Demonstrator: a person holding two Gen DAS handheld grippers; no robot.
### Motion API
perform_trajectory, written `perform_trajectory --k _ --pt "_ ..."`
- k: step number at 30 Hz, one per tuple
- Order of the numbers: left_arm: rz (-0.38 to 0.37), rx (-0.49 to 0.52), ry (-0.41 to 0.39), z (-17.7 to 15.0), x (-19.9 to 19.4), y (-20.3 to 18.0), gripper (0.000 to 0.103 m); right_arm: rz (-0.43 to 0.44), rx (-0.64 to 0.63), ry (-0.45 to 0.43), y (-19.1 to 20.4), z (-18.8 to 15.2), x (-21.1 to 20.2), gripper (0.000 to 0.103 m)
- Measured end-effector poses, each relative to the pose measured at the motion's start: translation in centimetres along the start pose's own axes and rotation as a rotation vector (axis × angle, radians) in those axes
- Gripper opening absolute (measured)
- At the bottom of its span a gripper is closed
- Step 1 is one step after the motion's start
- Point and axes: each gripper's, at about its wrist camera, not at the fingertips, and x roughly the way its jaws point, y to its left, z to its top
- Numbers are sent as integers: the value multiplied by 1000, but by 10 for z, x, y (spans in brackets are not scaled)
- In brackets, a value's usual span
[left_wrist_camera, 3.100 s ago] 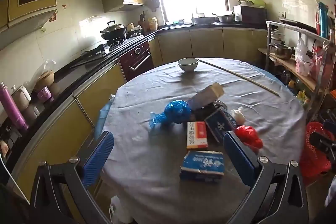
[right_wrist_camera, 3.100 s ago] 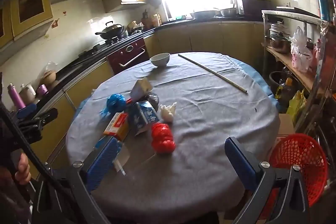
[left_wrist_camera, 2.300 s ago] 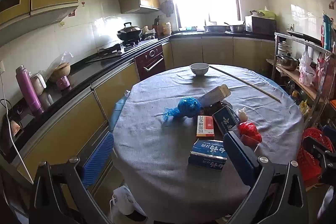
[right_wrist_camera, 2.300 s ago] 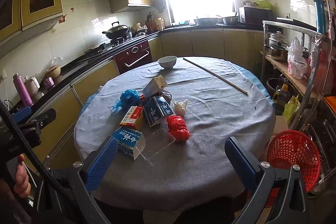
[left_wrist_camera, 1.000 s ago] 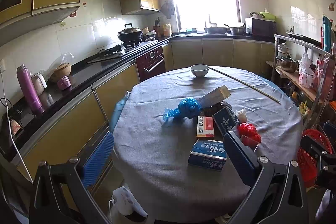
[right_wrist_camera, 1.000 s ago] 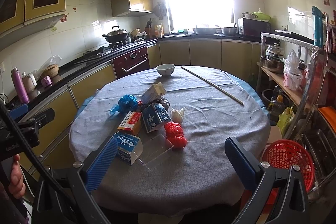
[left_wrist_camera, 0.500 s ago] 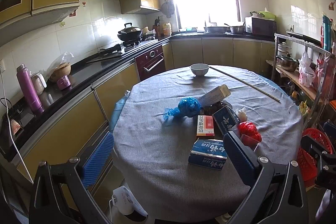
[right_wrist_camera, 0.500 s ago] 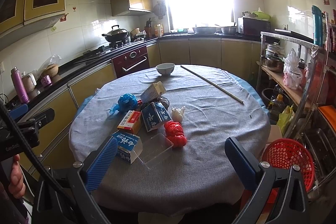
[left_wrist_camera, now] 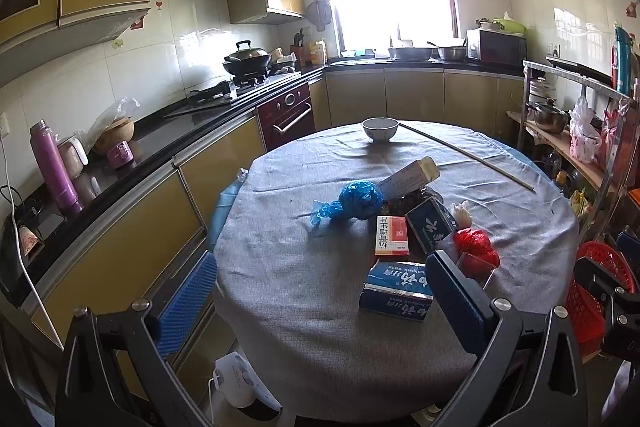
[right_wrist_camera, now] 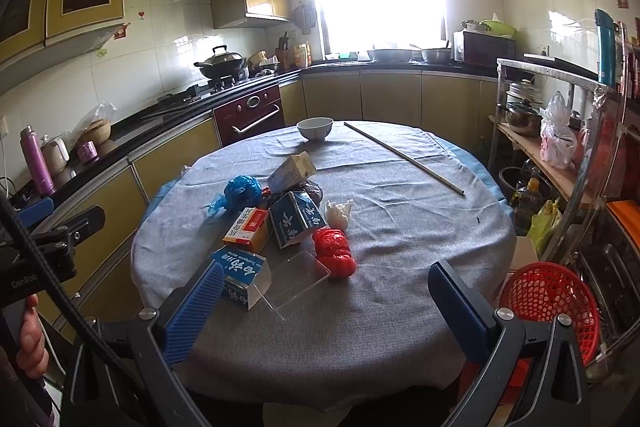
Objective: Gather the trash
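Round desk (right_wrist_camera: 400, 227) draped in a creased grey woven cloth, carrying a loose cluster of trash left of centre. Nearest the viewer lies a blue-and-white carton (right_wrist_camera: 242, 277) (left_wrist_camera: 396, 291) printed with large white Chinese characters and small lettering that appears to read "Toothpaste"; a clear, flat, rectangular plastic tray (right_wrist_camera: 298, 281) rests just beside it. Behind these lie a white, orange and red medicine box (right_wrist_camera: 247, 225) (left_wrist_camera: 392, 235) with Chinese print, and a dark blue gable-topped carton (right_wrist_camera: 296, 219) (left_wrist_camera: 430, 225) bearing white characters, tilted on its side. A crumpled red plastic bag (right_wrist_camera: 335, 253) (left_wrist_camera: 476, 247) sits to the right of the tray, with a wad of white tissue (right_wrist_camera: 338, 211) just behind it. A knotted, crinkled blue plastic bag (right_wrist_camera: 240, 191) (left_wrist_camera: 354, 199) lies to the left of a tipped cream-coloured carton (right_wrist_camera: 292, 167) (left_wrist_camera: 410, 175). At the far edge stand a white ceramic bowl (right_wrist_camera: 315, 127) and a long thin stick (right_wrist_camera: 402, 155), well apart from the cluster. A red perforated plastic basket (right_wrist_camera: 550, 301) (left_wrist_camera: 592, 291) stands on the floor to the right of the desk. The left tool (left_wrist_camera: 322, 301) and the right tool (right_wrist_camera: 326, 307) are both held short of the near edge of the desk, ribbed blue pads spread wide with nothing between them. The left tool's black body, seen from the right wrist, reads "GenRob".
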Motion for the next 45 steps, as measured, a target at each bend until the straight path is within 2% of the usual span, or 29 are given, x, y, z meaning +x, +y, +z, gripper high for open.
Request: perform_trajectory --k 4,10,12,16,21,23,24,29,35,40,45 --pt "-6 0 23 -2 9 1 103 -2 -5 1 0 0 2 103" --pt "-30 -38 140 -13 46 15 103 40 41 59 -10 3 27 102" --pt "-32 -44 185 -20 62 19 103 73 62 99 -14 1 41 94" --pt "-61 -42 253 -34 83 19 103 152 101 204 -15 -5 77 68" --pt "-163 -25 325 -47 107 11 103 193 131 318 -13 -12 125 64" --pt "-189 -16 353 -49 116 9 103 200 149 363 -13 -14 143 55" --pt "-200 -15 363 -49 121 8 103 206 171 390 -15 -15 153 54" --pt "-225 -33 399 -43 148 12 103 245 281 488 -24 -18 180 53" --pt "-219 -29 428 -44 173 21 103 276 428 576 -30 -13 199 55" --pt "-232 -27 431 -46 187 33 103 220 484 655 -15 -2 216 59" --pt "-302 -3 436 -47 202 33 103 141 522 709 1 4 238 59"
